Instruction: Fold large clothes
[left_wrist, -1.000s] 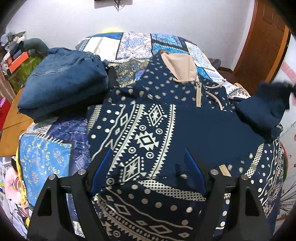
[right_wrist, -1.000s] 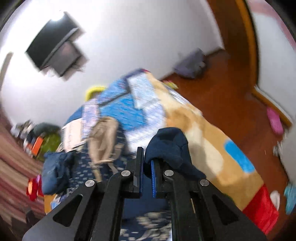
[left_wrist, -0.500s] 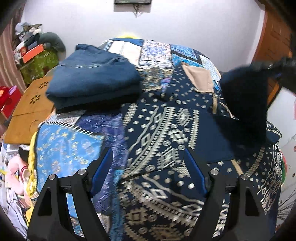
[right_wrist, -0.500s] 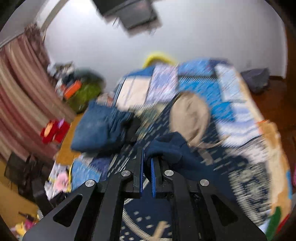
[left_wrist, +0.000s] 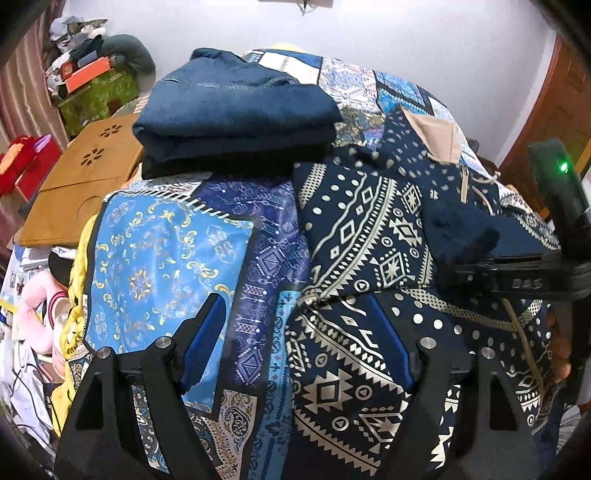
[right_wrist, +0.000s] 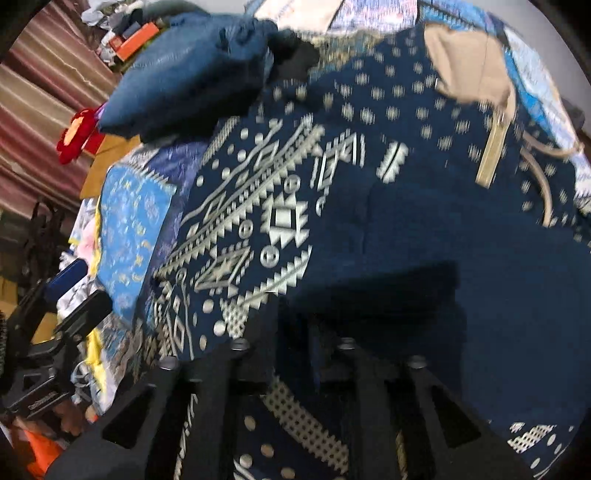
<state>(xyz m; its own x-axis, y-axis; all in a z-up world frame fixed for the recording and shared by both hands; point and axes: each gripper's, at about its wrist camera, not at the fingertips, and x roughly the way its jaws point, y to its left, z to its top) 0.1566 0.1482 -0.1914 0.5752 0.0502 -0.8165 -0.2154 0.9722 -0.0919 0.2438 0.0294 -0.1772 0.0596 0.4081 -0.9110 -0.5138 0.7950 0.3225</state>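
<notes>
A navy hoodie with a cream geometric print (left_wrist: 362, 229) lies spread on the bed, its beige-lined hood (left_wrist: 436, 136) at the far end. It fills the right wrist view (right_wrist: 369, 206). My left gripper (left_wrist: 299, 343) is open and empty, hovering over the hoodie's near left edge. My right gripper (left_wrist: 465, 258) is shut on the hoodie's navy sleeve cuff (left_wrist: 458, 232) and holds it over the hoodie's chest. In the right wrist view its fingertips are dark and hidden by cloth.
A folded stack of denim clothes (left_wrist: 236, 107) sits on the bed's far left. The patchwork bedspread (left_wrist: 166, 258) shows beside the hoodie. A wooden lap table (left_wrist: 85, 177), green box (left_wrist: 96, 92) and clutter lie left of the bed. A wooden door (left_wrist: 546, 110) stands right.
My right gripper swung the sleeve cuff from the bed's right side inward across the hoodie and lowered it over the chest. My left gripper drifted left, staying open.
</notes>
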